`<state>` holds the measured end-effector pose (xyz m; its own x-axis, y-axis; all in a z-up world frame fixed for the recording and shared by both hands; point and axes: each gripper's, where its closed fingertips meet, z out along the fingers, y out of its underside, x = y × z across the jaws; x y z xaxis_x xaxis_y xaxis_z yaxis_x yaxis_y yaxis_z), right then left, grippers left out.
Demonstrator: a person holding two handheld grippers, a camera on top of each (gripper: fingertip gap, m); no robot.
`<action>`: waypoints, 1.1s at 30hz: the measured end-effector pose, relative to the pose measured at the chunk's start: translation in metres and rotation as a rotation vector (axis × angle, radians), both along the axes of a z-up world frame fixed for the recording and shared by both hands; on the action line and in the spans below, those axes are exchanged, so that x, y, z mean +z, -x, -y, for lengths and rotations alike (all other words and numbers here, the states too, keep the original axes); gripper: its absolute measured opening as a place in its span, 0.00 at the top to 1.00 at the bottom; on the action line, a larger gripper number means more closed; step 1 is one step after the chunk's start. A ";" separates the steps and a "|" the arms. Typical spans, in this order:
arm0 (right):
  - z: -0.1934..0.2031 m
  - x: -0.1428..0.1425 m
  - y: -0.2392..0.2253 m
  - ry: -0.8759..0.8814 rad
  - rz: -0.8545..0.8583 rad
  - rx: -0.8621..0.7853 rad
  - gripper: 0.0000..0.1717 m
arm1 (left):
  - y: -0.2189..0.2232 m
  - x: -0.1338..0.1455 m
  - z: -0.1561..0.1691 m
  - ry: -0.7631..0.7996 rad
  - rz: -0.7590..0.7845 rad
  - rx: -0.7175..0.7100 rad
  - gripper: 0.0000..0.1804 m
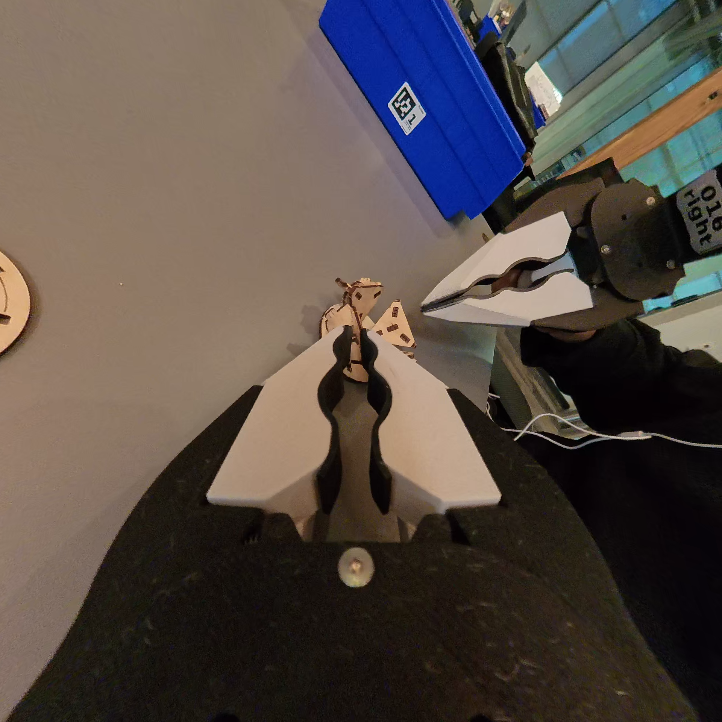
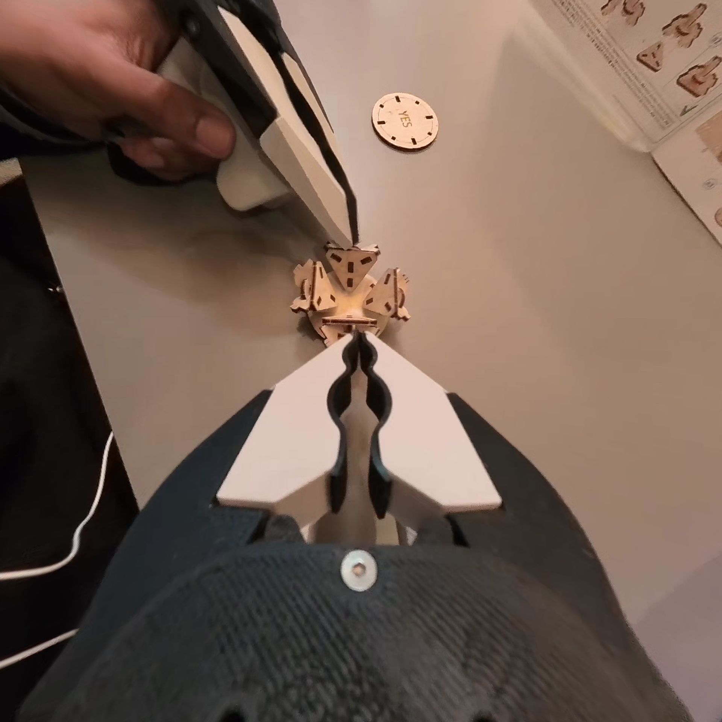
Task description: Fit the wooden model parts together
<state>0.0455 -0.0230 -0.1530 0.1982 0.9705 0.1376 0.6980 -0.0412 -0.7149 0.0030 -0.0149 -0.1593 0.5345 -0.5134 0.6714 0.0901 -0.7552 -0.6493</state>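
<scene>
The wooden model (image 2: 347, 269), a small cluster of slotted triangular plywood plates, stands on the grey table (image 1: 176, 176). My left gripper (image 1: 354, 336) is shut on a thin upright plate of the model (image 1: 363, 297). In the right wrist view the left gripper (image 2: 351, 234) comes in from the upper left, its tips on the model's far side. My right gripper (image 2: 357, 336) is shut, its tips just short of the model's near edge. In the left wrist view the right gripper (image 1: 424, 308) hangs to the right of the model with nothing between its pads.
A round wooden disc (image 2: 404, 121) lies on the table beyond the model and also shows at the left edge of the left wrist view (image 1: 8, 301). A blue bin (image 1: 422, 105) stands at the back. Instruction sheets (image 2: 664, 58) lie at the right. A white cable (image 1: 566, 433) hangs past the table edge. My right fingertips sit around 5 cm from my left ones. The left tips stand about 15 cm off the round wooden disc (image 2: 404, 121).
</scene>
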 end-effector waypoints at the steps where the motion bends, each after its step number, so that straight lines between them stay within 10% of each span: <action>1: 0.000 0.000 0.000 -0.014 0.000 0.004 1.00 | 0.000 0.000 0.000 0.000 -0.003 0.000 0.99; 33: -0.004 -0.002 0.008 -0.013 -0.114 0.004 1.00 | 0.001 -0.003 -0.001 0.012 -0.018 0.007 1.00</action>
<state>0.0373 -0.0194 -0.1550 0.2091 0.9696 0.1271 0.6122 -0.0285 -0.7902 0.0025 -0.0143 -0.1625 0.5503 -0.5014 0.6676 0.0834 -0.7626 -0.6415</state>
